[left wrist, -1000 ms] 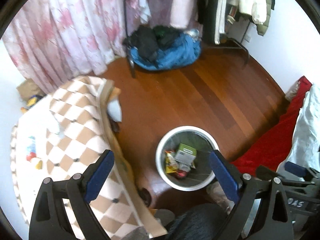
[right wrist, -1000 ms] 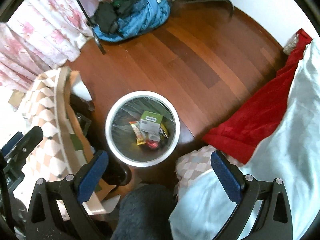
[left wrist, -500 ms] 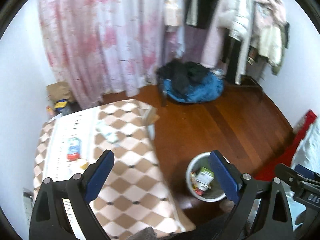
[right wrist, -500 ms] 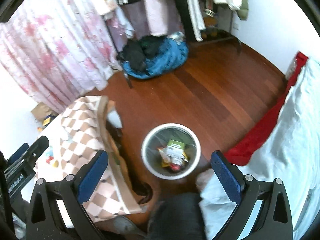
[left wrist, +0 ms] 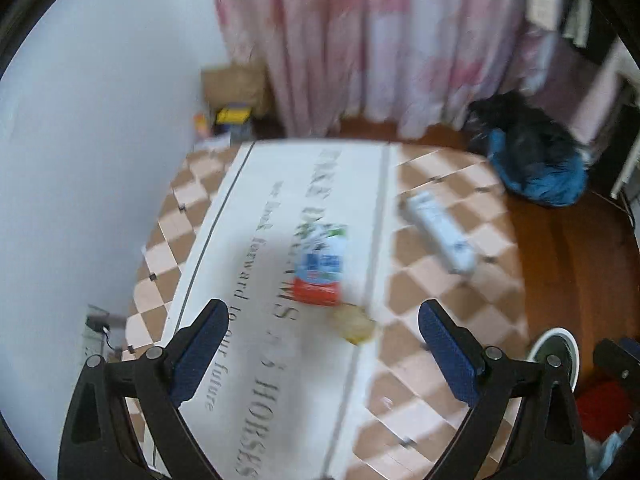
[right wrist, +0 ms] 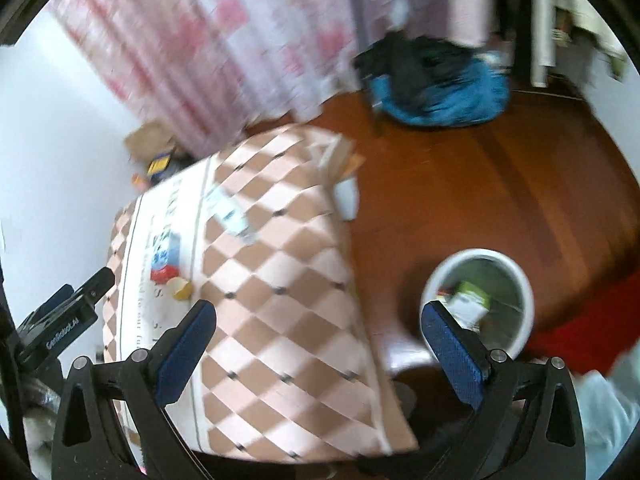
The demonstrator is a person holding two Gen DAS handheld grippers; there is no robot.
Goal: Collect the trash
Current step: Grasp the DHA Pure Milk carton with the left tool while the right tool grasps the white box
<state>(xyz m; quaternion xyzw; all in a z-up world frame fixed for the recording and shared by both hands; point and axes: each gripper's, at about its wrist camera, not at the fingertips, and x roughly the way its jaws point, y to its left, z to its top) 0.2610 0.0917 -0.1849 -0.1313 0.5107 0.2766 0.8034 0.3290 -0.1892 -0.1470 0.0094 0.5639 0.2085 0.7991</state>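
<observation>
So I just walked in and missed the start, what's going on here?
A person with a gripper in each hand is clearing trash off a table. Both the left gripper and right gripper are open and hold nothing. Left on the checkered tablecloth are a red, white and blue packet, a small yellowish piece beside it, and a white wrapper. The white bin on the floor beside the table already holds a green box and other scraps.

Black claws (left wrist: 323,340) (right wrist: 318,339), blue textured pads (left wrist: 202,350), silver screws.
</observation>
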